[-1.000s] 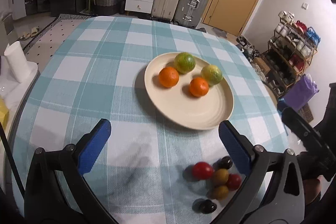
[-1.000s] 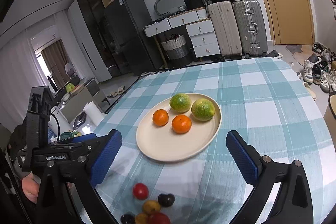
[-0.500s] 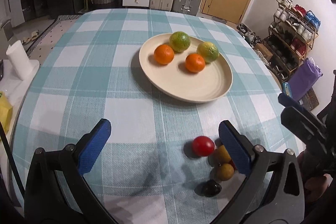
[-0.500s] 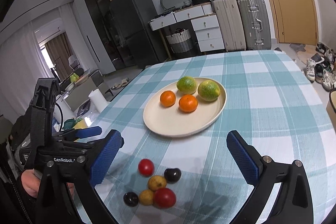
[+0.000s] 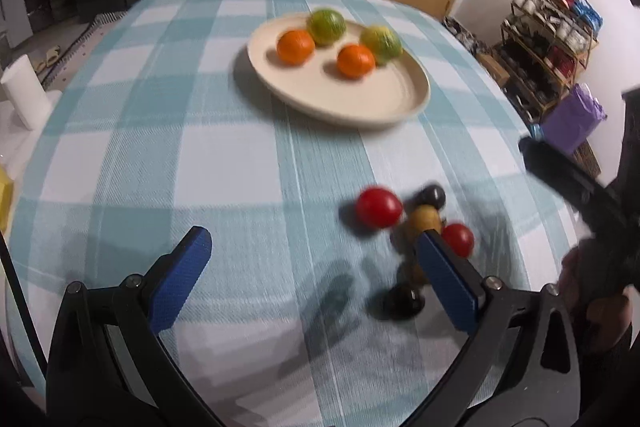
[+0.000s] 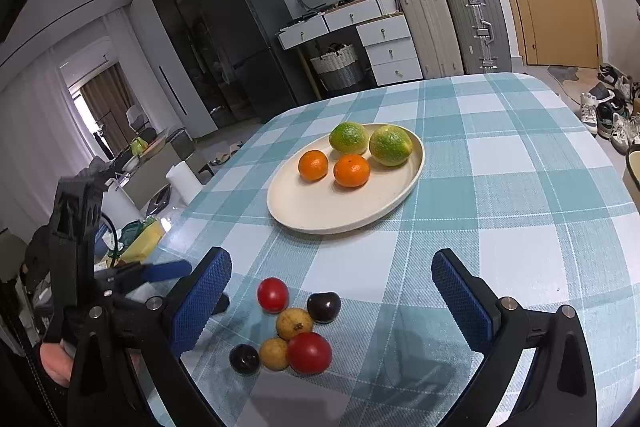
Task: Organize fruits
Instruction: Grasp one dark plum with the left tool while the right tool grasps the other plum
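Note:
A cream plate (image 6: 320, 211) (image 5: 384, 99) holds two oranges (image 6: 351, 170) (image 5: 295, 47) and two green citrus fruits (image 6: 390, 145) (image 5: 326, 22). On the checked tablecloth lies a cluster of small fruits: two red ones (image 6: 273, 295) (image 5: 379, 207), two yellow ones (image 6: 294, 323) and two dark ones (image 6: 324, 307) (image 5: 402, 301). My left gripper (image 5: 312, 263) is open above the cloth, its right finger (image 5: 448, 283) over the cluster. My right gripper (image 6: 332, 287) is open, with the cluster between and just ahead of its fingers.
The table edge curves close behind the small fruits. A paper roll (image 5: 24, 99) and a side table stand left of the table. Suitcases (image 6: 476, 27), drawers and a door line the far wall; a shoe rack (image 5: 548, 51) stands on the right.
Both grippers have drawn back toward the near table edge and lowered, so the small fruit cluster now sits higher in both views and the plate looks farther away.

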`<action>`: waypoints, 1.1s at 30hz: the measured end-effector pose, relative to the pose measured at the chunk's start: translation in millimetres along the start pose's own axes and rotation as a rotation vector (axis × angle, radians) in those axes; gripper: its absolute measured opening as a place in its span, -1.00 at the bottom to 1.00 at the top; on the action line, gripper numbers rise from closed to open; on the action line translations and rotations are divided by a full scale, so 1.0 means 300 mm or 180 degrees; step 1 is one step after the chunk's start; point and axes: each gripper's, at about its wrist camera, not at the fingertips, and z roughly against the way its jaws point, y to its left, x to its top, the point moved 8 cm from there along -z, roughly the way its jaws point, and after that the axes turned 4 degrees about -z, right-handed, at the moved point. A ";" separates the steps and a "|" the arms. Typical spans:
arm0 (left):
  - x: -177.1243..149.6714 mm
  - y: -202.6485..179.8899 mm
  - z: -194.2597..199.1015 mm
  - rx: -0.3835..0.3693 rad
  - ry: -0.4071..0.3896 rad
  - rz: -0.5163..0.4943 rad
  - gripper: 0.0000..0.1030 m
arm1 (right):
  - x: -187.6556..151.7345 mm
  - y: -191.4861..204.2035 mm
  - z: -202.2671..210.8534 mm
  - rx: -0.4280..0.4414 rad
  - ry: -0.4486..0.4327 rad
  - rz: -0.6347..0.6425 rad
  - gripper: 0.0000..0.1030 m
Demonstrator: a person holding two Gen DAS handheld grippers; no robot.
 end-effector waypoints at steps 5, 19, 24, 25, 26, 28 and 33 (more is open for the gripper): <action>-0.042 -0.049 -0.006 -0.0047 0.0049 -0.0186 0.98 | -0.009 -0.006 -0.002 -0.0008 0.0019 -0.0013 0.99; -0.105 -0.151 -0.038 -0.0401 0.0288 -0.0466 0.27 | -0.012 -0.012 0.002 -0.0042 0.0028 -0.0008 0.99; -0.110 -0.167 -0.039 -0.0496 0.0301 -0.0563 -0.28 | -0.015 -0.013 0.004 -0.0036 0.0034 -0.0012 0.99; -0.113 -0.175 -0.039 -0.0564 0.0303 -0.0578 -0.38 | -0.015 -0.014 0.003 -0.0035 0.0040 -0.0018 0.99; -0.116 -0.182 -0.038 -0.0621 0.0303 -0.0579 -0.53 | -0.016 -0.017 0.002 -0.0032 0.0049 -0.0024 0.99; -0.115 -0.190 -0.036 -0.0671 0.0298 -0.0593 -0.56 | -0.020 -0.021 -0.002 -0.0028 0.0079 -0.0046 0.99; -0.103 -0.173 -0.023 -0.0744 0.0272 -0.0536 -0.56 | -0.032 -0.028 -0.011 -0.0009 0.0148 -0.0089 0.99</action>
